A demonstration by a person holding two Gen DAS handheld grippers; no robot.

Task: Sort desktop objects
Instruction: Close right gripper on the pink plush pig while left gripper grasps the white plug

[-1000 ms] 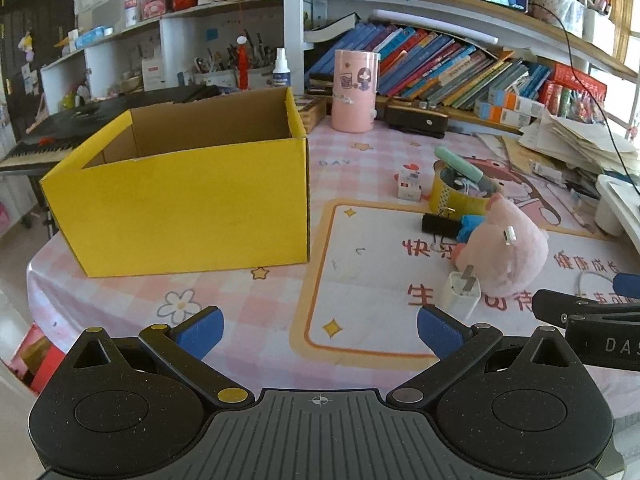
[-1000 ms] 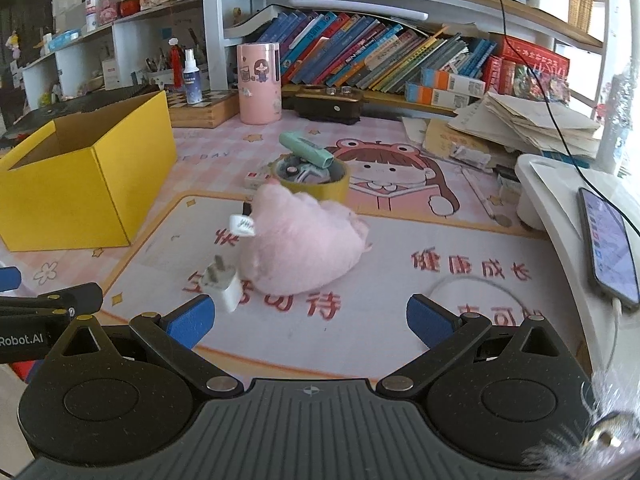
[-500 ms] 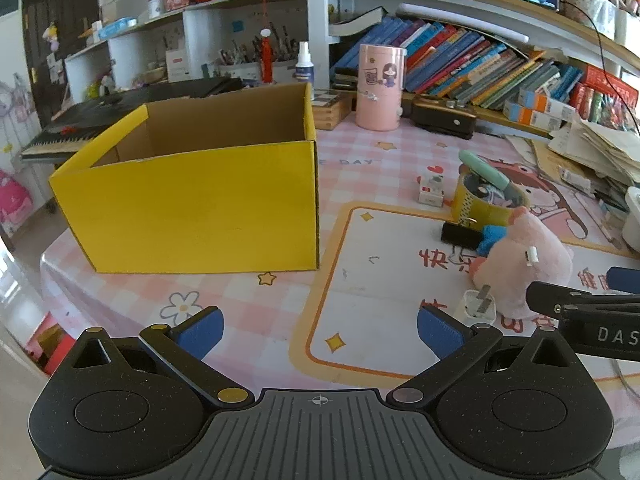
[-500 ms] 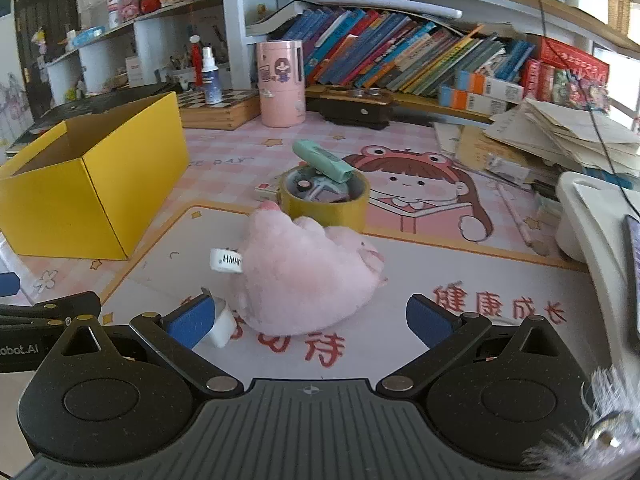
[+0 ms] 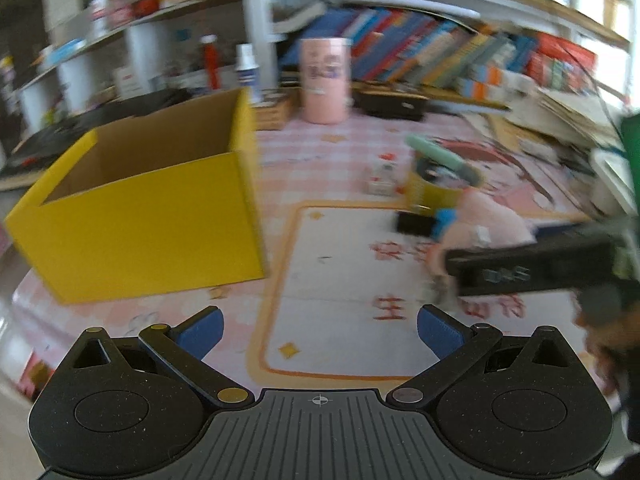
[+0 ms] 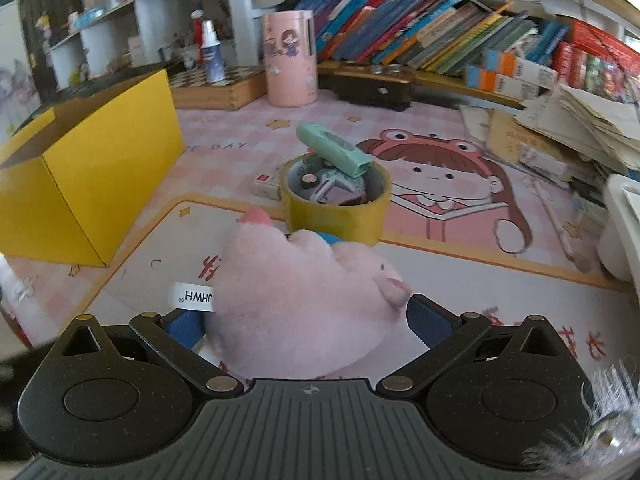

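A pink plush toy lies on the desk mat, between the spread fingers of my right gripper, which is open around it. The toy also shows in the left wrist view, partly behind the right gripper's black body. My left gripper is open and empty above the mat's near edge. An open yellow cardboard box stands at the left; it also shows in the right wrist view. A yellow tape roll holding small items and a green tube sits behind the toy.
A pink cup, a spray bottle and a dark case stand at the back before a row of books. Paper stacks lie at the right. A small white box sits left of the tape roll.
My right gripper has moved forward so the pink toy now sits between its fingers. The left wrist view has shifted and blurred; the white plug is now hidden.
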